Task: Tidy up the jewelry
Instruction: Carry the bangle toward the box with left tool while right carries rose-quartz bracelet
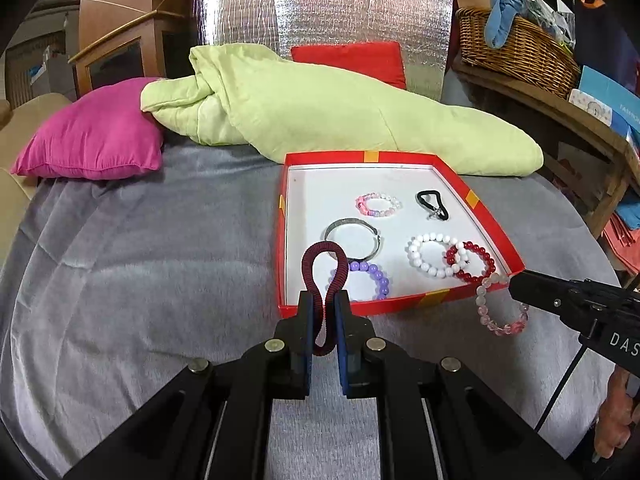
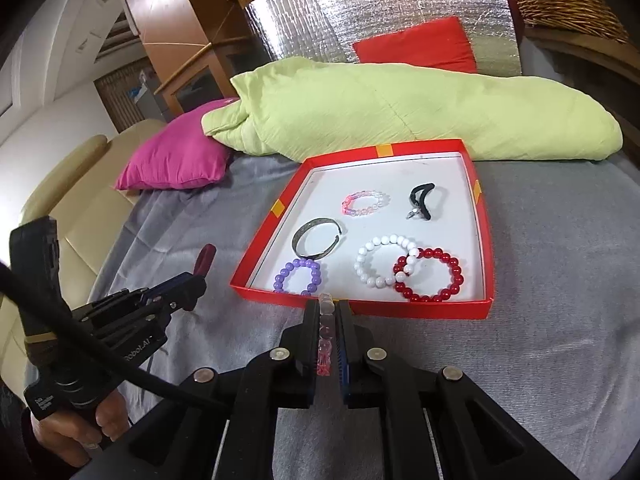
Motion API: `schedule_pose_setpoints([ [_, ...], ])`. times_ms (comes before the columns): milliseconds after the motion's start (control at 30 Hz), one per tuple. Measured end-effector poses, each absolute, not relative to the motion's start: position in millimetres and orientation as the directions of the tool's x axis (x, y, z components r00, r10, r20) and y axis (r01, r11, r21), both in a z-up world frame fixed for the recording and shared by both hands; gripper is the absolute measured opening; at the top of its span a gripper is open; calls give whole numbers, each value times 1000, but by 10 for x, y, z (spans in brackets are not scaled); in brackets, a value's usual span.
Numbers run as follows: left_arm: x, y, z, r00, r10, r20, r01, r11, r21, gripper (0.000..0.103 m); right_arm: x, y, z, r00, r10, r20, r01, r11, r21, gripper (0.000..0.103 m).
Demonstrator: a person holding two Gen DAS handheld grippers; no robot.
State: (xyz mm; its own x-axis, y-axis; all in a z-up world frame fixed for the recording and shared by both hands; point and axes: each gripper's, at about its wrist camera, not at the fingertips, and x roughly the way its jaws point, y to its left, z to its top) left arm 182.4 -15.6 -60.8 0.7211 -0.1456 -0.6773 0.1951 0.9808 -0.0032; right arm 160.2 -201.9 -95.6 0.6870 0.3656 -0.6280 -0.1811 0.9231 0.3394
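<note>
A shallow red box [image 1: 400, 157] [image 2: 420, 147] with a white floor lies on the grey bed cover. In it are a silver bangle [image 1: 352, 232], a purple bead bracelet [image 1: 378, 276], a white bead bracelet [image 1: 420, 258], a red bead bracelet [image 1: 486, 266], a pink-white bead bracelet [image 1: 378, 205] and a black hair tie [image 1: 432, 204]. My left gripper [image 1: 324, 300] is shut on a dark red elastic band [image 1: 324, 276] just in front of the box. My right gripper [image 2: 329, 308] is shut on a pale pink bead bracelet [image 2: 325, 344] [image 1: 500, 308] at the box's near edge.
A rolled green quilt [image 1: 320, 112] lies behind the box, with a magenta cushion [image 1: 92, 136] to its left and a red cushion [image 1: 352, 60] against a silver foil panel [image 1: 320, 12]. A wicker basket [image 1: 516, 48] stands on a wooden shelf at right.
</note>
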Motion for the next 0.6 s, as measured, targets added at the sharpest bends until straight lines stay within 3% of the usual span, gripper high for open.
schedule_pose_setpoints([
  [600,1921,-242,-581,752,-100,-651,168,985,44,11,1662,-2149,-938,709,349,-613,-135,920,368,9],
])
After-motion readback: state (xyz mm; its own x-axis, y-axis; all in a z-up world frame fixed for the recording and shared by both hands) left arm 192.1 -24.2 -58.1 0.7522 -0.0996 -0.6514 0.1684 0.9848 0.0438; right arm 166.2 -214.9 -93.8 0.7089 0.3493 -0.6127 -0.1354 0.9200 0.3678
